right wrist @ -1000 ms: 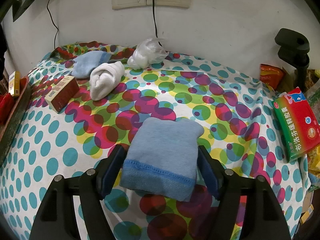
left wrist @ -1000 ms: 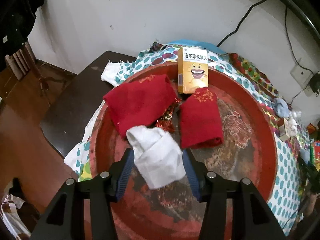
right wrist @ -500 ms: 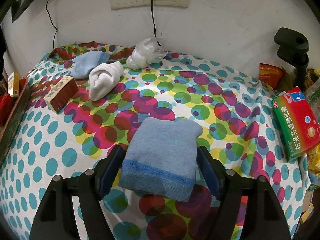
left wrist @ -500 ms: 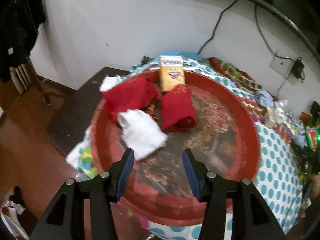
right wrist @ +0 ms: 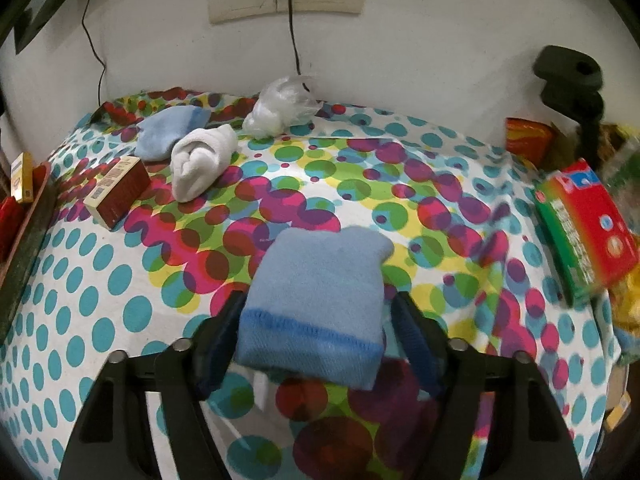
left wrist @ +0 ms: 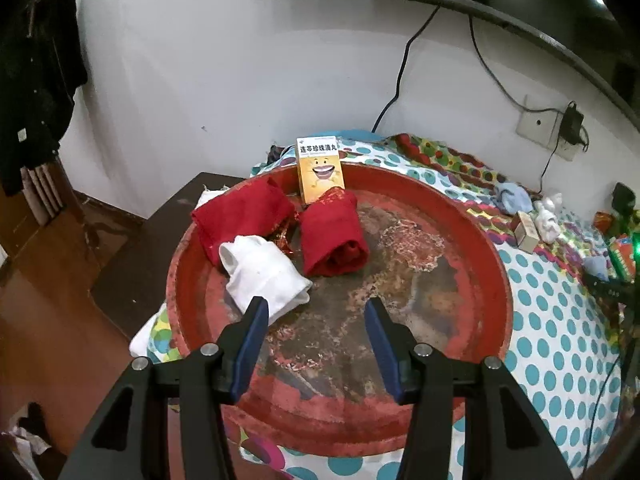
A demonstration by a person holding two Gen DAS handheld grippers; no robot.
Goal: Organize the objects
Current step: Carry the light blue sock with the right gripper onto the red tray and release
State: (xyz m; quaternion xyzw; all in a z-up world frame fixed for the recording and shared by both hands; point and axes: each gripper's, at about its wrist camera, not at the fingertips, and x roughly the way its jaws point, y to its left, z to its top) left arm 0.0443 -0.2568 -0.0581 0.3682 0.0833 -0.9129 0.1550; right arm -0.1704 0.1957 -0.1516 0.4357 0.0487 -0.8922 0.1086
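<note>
In the left wrist view, a round red tray [left wrist: 480, 240] holds two rolled red socks [left wrist: 240, 216] [left wrist: 332, 236], a rolled white sock [left wrist: 264, 272] and a yellow medicine box [left wrist: 320, 168]. My left gripper [left wrist: 316, 320] is open and empty above the tray's near part, with the white sock just beyond its left finger. In the right wrist view, my right gripper [right wrist: 320, 320] is shut on a folded light-blue sock [right wrist: 316, 296] and holds it over the polka-dot cloth [right wrist: 100, 280].
On the cloth lie a white rolled sock [right wrist: 200, 160], another light-blue sock [right wrist: 168, 132], a brown box [right wrist: 120, 192], a plastic bag [right wrist: 280, 108] and a red-green box [right wrist: 584, 224]. The tray's edge [right wrist: 24, 232] is at far left. A wall with sockets is behind.
My left gripper let go of the white sock on the tray and drew back and up, open. My right gripper still holds the blue sock, barely moved.
</note>
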